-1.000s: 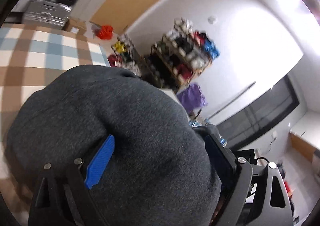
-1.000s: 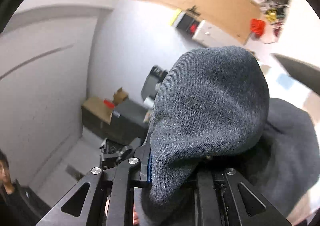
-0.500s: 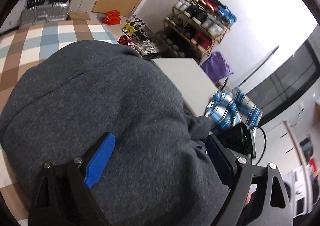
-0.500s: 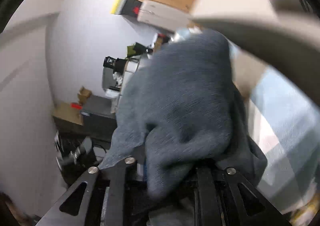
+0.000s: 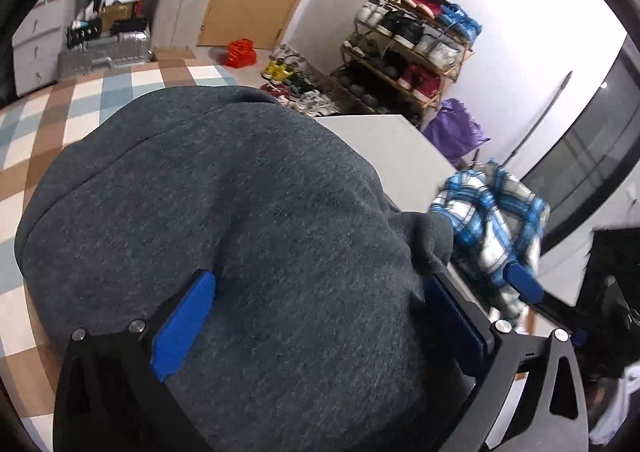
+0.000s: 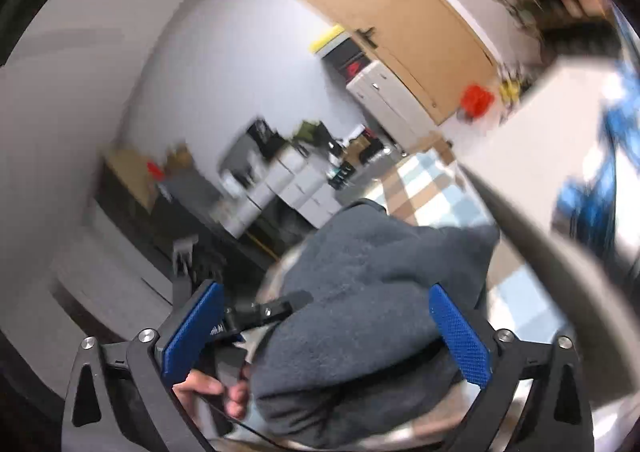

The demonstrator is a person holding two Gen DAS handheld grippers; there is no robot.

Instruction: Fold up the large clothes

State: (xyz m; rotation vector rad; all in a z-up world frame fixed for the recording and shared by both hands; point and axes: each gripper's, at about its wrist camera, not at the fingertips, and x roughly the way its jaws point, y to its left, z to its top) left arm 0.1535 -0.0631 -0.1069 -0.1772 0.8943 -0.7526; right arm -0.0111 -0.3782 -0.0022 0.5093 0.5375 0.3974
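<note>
Both jaws are opening: left gripper and right gripper are probably releasing the bulky dark grey fleece garment, bunched between them, nothing gripped.

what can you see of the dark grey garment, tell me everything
The dark grey garment looks like thick, heathered fleece, with a seam curving along its far edge. It lies bunched in a rounded heap, filling the space between the left gripper, whose jaws are opening. One end rests by the white table, beside a blue plaid shirt. In the right wrist view it also sits between the right gripper, whose jaws are opening too.
</note>
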